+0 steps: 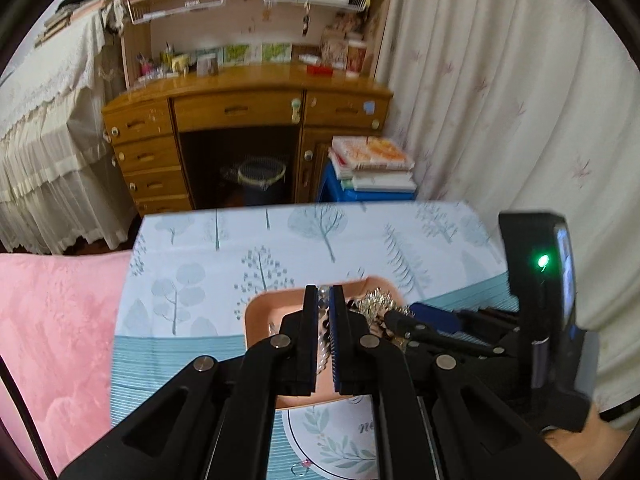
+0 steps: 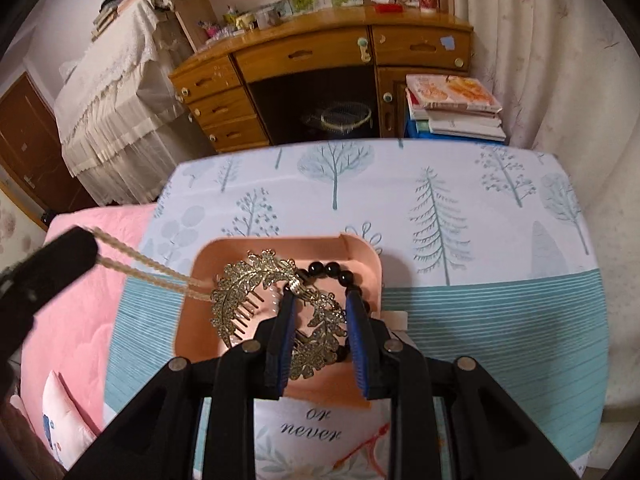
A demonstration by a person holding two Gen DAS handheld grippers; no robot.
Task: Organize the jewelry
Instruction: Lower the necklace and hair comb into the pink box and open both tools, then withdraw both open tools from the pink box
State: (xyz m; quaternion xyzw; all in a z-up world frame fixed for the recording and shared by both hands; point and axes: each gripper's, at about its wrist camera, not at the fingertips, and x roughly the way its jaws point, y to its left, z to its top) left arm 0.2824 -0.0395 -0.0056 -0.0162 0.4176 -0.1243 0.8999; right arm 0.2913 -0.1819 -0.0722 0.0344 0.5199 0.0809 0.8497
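A: How many pieces?

B: Three. One pink plastic tray [image 2: 362,258], square with rounded corners, on the tree-print cloth [image 2: 460,200]; in it one gold leaf-shaped hair comb [image 2: 240,292] and one bracelet of round black beads [image 2: 332,269].

A: And the chain?

B: One twisted gold chain [image 2: 152,270] runs left out of the tray; the left gripper [image 1: 323,300] is nearly closed, pinching it. The right gripper [image 2: 322,312] stands partly open over the tray, gripping nothing.

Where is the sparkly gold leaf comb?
In the right wrist view, the gold leaf comb lies in the pink tray, beside the black bead bracelet, under the open right gripper.
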